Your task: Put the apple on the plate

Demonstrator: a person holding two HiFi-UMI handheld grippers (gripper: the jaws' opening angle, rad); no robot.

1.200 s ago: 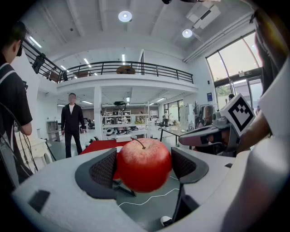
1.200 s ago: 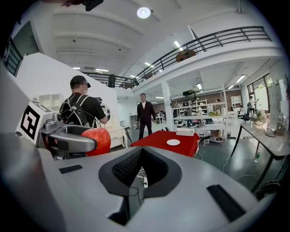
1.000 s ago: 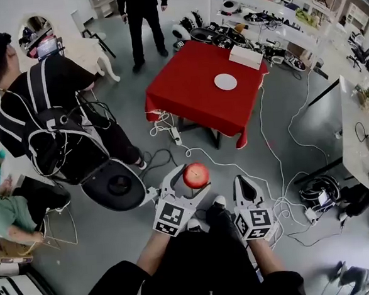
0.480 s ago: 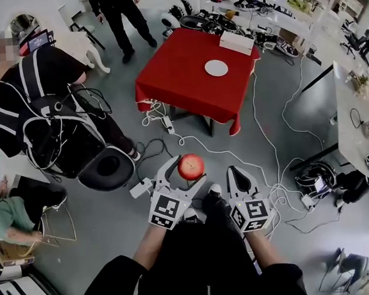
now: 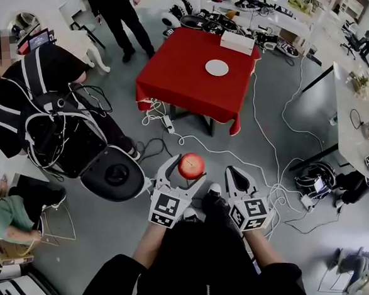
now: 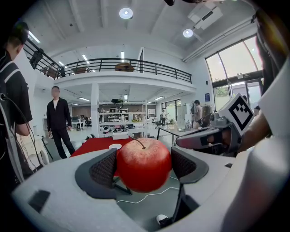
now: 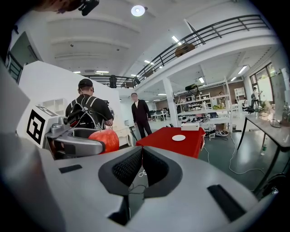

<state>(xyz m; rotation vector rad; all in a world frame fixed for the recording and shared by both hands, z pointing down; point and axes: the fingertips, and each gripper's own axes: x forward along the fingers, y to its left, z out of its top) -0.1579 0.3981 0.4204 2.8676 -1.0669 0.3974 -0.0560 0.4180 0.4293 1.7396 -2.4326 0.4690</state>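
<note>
My left gripper (image 5: 190,168) clamps the apple (image 6: 144,164), held well short of the red table (image 5: 180,87). The plate (image 5: 217,67) sits on that table. My right gripper (image 7: 141,158) is closed, empty.

"Where's the apple (image 5: 191,165)?"

"Up in the air over the floor, pinched between the jaws of the left gripper (image 6: 144,166). It's red, round and glossy, with the stem pointing up."

"And the plate (image 5: 217,67)?"

"It's small, white and round, lying flat on the red table (image 5: 179,75), well apart from the apple."
</note>
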